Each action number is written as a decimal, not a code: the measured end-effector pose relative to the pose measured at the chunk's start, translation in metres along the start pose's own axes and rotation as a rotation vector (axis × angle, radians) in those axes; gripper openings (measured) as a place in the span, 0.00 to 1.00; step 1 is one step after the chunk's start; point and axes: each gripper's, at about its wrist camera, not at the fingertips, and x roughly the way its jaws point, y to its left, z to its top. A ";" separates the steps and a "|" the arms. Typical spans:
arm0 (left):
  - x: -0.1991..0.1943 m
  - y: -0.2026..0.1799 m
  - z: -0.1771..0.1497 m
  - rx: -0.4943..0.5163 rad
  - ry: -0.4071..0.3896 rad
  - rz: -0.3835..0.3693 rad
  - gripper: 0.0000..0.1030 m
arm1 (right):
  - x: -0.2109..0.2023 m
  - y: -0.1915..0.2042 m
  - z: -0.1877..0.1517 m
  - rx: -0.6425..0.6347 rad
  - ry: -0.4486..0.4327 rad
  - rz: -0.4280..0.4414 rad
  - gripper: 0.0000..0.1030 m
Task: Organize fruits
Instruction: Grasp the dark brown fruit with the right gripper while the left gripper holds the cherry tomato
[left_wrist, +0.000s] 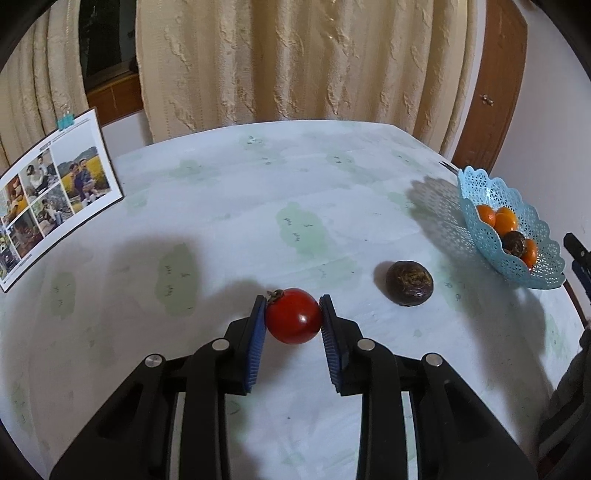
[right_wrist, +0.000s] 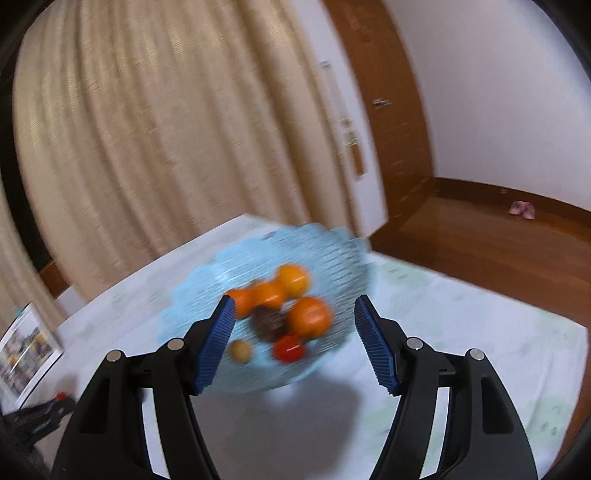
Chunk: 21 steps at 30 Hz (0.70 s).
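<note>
My left gripper (left_wrist: 292, 306) is shut on a red tomato-like fruit (left_wrist: 291, 317), both blue pads pressed on its sides, low over the table. A dark brown round fruit (left_wrist: 409, 283) lies on the table to its right. A light blue lace basket (left_wrist: 476, 216) at the right edge holds oranges (left_wrist: 505, 221) and a dark fruit. In the blurred right wrist view my right gripper (right_wrist: 294, 308) is open and empty, above the basket (right_wrist: 343, 251), which holds oranges (right_wrist: 309, 317), a dark fruit (right_wrist: 269, 323), a red fruit (right_wrist: 289, 349) and a small tan one (right_wrist: 241, 350).
A photo calendar (left_wrist: 51, 195) with a clip stands at the table's left edge. Beige curtains (left_wrist: 295, 62) hang behind the table (left_wrist: 229, 206). A wooden door frame (left_wrist: 491, 92) is at the right. The basket sits close to the table's right edge.
</note>
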 end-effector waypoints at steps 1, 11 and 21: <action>-0.001 0.001 0.000 -0.002 -0.001 0.000 0.28 | 0.000 0.007 -0.001 -0.016 0.016 0.028 0.67; -0.014 0.012 0.005 -0.026 -0.029 0.007 0.28 | 0.000 0.095 -0.029 -0.223 0.181 0.301 0.70; -0.018 0.021 0.009 -0.048 -0.040 0.034 0.28 | 0.046 0.148 -0.055 -0.367 0.345 0.364 0.70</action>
